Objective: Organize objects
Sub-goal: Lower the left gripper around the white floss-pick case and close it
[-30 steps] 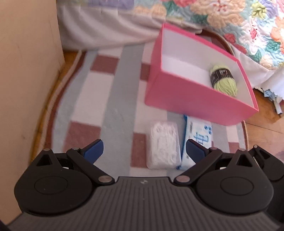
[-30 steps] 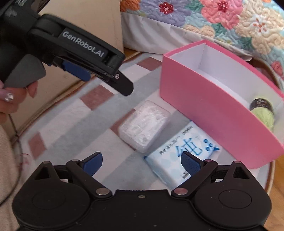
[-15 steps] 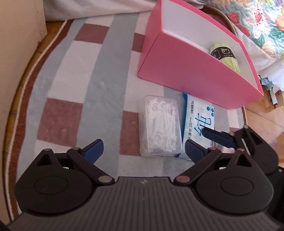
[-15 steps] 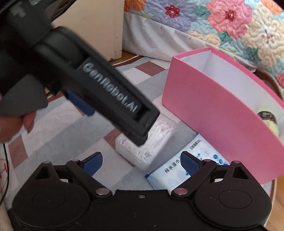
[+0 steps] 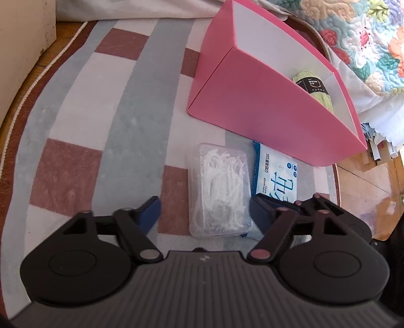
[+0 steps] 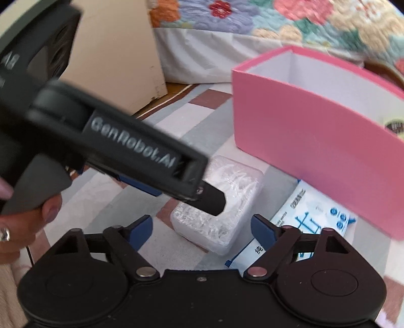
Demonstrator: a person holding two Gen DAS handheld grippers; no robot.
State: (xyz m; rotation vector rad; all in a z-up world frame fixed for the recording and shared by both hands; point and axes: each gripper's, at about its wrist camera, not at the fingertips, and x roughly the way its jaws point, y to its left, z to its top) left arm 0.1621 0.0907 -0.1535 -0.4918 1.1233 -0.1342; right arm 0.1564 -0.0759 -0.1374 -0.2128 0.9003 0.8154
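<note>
Both grippers lowered; left gripper point(image 5: 204, 209) jaws just closing around floss-pick box point(image 5: 219, 189), not yet pressing; right gripper point(image 6: 202, 227) narrowing over wipes pack point(image 6: 313, 222), nothing held; pickup imminent

Place: a home bedroom floor
Bed: floral quilt point(image 6: 315, 22) over white bed skirt point(image 6: 207, 58)
Floor: wooden boards point(image 5: 363, 186), checked rug point(image 5: 106, 121)
Furniture: beige cabinet point(image 6: 118, 58) at rug's edge

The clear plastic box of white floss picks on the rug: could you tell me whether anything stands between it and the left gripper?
Nothing visible does: the clear plastic floss-pick box lies between the left gripper's open fingers.
</note>
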